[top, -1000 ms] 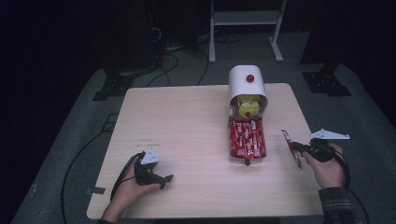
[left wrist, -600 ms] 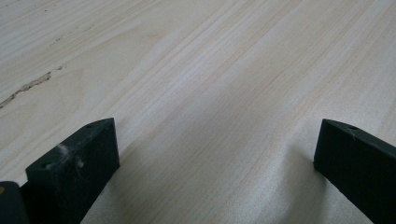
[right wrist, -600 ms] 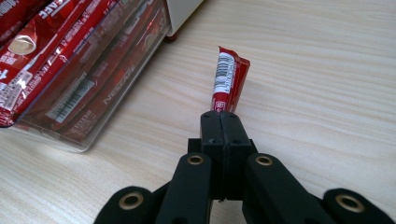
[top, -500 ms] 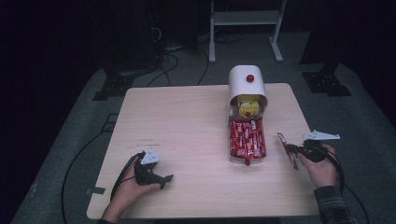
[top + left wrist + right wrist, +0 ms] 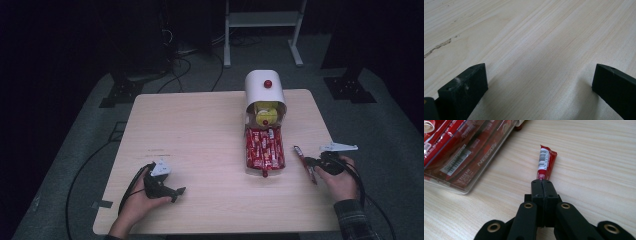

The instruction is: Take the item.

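Because the right gripper [image 5: 541,185] has its jaws pressed together on the near end of a red Nescafé coffee stick [image 5: 545,162], the stick points away from the hand and lies low over the wooden table [image 5: 200,130], probably so that it can be carried to the clear tray [image 5: 477,171] beside it or away from it; which of the two I cannot tell. Seen from the high view, the stick [image 5: 304,162] is at about 4 o'clock of the table, just right of the tray [image 5: 264,150], which is full of the same red sticks and stands at 6 o'clock from the white dispenser [image 5: 265,92] with a red knob. That coffee stick is a narrow, flat sachet, glossy red, with a white barcode panel on its upper face and a crimped far end. Whether it touches the wood or hangs slightly above is not clear. At about 7 o'clock the left gripper [image 5: 539,82] rests near the table edge with its jaws standing wide apart and nothing between them, as if it waits while the other hand works.
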The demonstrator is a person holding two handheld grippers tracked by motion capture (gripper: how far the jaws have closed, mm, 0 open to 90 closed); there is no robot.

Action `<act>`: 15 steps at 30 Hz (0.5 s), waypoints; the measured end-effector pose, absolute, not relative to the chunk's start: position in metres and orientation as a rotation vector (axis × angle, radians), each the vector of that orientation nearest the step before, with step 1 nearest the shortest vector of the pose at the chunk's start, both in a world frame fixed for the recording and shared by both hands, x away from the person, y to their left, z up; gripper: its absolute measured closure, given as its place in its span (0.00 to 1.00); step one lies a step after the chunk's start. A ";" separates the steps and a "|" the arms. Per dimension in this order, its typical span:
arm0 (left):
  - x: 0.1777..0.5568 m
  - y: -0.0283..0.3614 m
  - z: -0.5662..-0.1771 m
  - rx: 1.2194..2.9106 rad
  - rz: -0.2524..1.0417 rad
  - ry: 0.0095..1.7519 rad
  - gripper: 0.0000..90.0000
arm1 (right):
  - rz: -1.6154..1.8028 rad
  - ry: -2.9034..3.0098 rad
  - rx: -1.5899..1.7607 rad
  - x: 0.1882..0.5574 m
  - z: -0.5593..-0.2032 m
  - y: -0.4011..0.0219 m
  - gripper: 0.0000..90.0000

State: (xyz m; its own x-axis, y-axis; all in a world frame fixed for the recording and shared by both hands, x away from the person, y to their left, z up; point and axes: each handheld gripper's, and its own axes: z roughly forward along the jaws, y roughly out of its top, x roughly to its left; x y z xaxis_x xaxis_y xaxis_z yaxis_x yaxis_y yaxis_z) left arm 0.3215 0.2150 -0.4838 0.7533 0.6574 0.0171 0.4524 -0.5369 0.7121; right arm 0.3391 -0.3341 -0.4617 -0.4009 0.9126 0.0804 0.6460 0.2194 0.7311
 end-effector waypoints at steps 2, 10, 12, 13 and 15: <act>0.321 0.215 -0.484 2.230 0.368 0.828 0.00 | 0.996 2.138 1.446 0.339 -0.463 -0.334 0.98; 0.321 0.215 -0.484 2.230 0.369 0.828 0.00 | 0.981 2.145 1.439 0.340 -0.465 -0.333 0.95; 0.321 0.215 -0.484 2.229 0.368 0.829 0.00 | 0.981 2.145 1.436 0.340 -0.465 -0.333 0.90; 0.321 0.215 -0.484 2.229 0.369 0.829 0.00 | 0.979 2.151 1.434 0.340 -0.465 -0.332 0.86; 0.321 0.215 -0.484 2.229 0.368 0.829 0.00 | 0.973 2.154 1.423 0.339 -0.466 -0.331 0.78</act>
